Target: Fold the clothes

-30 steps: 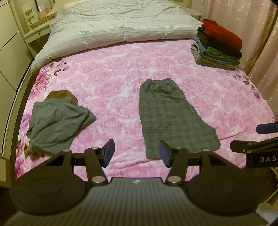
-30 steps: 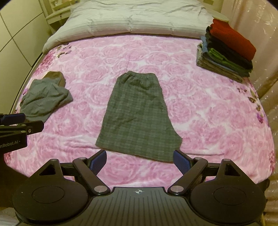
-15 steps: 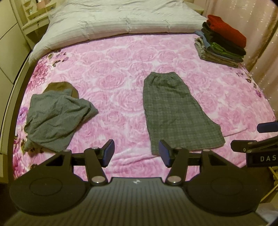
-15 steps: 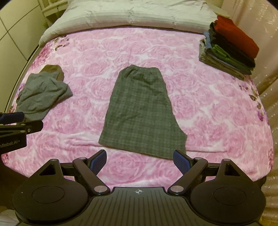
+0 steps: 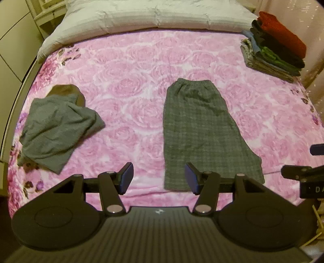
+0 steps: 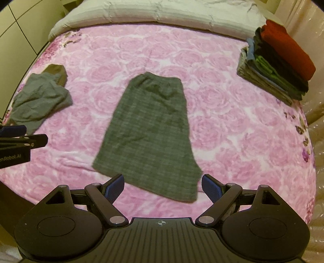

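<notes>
Left wrist view: left gripper [image 5: 159,179] hovers at the near edge of the bed, jaws spread apart, nothing between them. Its right pad [image 5: 191,179] overlaps in view the near hem of the grey plaid shorts [image 5: 199,129], which lie flat on the pink rose blanket [image 5: 131,85], waistband toward the far side, a little right of centre. A crumpled grey garment [image 5: 55,129] sits near the left edge, partly covering a brown item [image 5: 64,91] just behind it. Far right corner: a stack of folded clothes [image 5: 275,54], red piece on top. A pale quilt [image 5: 145,18] runs across the far end. Part of the right gripper [image 5: 303,174] shows at the right margin.

Right wrist view: right gripper [image 6: 163,187], jaws released wide, empty. The plaid shorts [image 6: 151,133] lie straight ahead, the near hem between and just beyond the blue pads [image 6: 210,187]; slight blur there, contact cannot be judged. Grey garment [image 6: 40,101] far left, folded stack [image 6: 277,70] far right, both well apart from the shorts. The left gripper [image 6: 22,139] shows at the left margin.
</notes>
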A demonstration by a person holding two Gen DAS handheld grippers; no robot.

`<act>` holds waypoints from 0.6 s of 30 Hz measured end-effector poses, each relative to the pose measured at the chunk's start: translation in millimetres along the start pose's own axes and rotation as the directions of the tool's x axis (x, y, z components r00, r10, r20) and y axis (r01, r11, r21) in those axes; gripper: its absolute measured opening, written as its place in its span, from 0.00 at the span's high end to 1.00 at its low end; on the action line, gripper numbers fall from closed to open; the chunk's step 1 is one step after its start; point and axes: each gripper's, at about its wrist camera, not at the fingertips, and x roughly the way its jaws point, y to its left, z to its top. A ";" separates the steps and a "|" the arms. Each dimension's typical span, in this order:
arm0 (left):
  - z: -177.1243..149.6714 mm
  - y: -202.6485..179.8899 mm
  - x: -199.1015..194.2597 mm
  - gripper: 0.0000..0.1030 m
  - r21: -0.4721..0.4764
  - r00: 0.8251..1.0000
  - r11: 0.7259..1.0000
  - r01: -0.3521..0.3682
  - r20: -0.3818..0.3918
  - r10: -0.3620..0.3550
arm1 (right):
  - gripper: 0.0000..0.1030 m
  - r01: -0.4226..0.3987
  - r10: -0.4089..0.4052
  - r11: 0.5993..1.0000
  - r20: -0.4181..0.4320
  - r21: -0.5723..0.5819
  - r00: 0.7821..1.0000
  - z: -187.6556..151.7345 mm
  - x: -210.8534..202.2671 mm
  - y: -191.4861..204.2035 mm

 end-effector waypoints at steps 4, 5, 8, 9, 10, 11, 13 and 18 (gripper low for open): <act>-1.1 -11.5 28.4 0.50 -0.029 0.999 1.000 -0.004 -0.035 0.003 | 0.16 -0.020 0.021 1.000 -0.046 0.018 0.999 -3.1 30.4 -33.8; -3.3 -10.7 37.4 0.50 -0.040 0.999 0.999 -0.003 -0.046 0.001 | 0.16 -0.026 0.028 0.999 -0.062 0.031 0.998 -4.7 39.8 -42.0; -15.2 -6.1 62.7 0.51 -0.066 0.996 0.998 0.006 -0.089 -0.012 | 0.16 -0.037 0.048 0.994 -0.106 0.100 0.993 -16.1 67.8 -69.3; -18.6 -4.1 70.1 0.51 -0.069 0.995 0.998 0.010 -0.100 -0.017 | 0.16 -0.043 0.057 0.991 -0.110 0.124 0.992 -20.1 75.3 -77.2; -21.3 -1.9 78.0 0.51 -0.072 0.994 0.997 0.019 -0.109 -0.026 | 0.16 -0.050 0.066 0.988 -0.111 0.146 0.992 -24.2 82.0 -84.5; -23.9 0.4 85.9 0.51 -0.074 0.992 0.997 0.027 -0.117 -0.036 | 0.16 -0.057 0.077 0.984 -0.111 0.170 0.991 -29.2 89.0 -92.2; -29.1 4.9 101.8 0.51 -0.080 0.990 0.996 0.044 -0.134 -0.054 | 0.16 -0.080 0.106 0.971 -0.104 0.226 0.989 -39.5 102.2 -106.8; -36.6 19.3 135.9 0.52 -0.132 0.978 0.980 0.149 -0.129 -0.166 | 0.17 -0.199 0.228 0.907 -0.033 0.371 0.973 -62.7 130.8 -140.0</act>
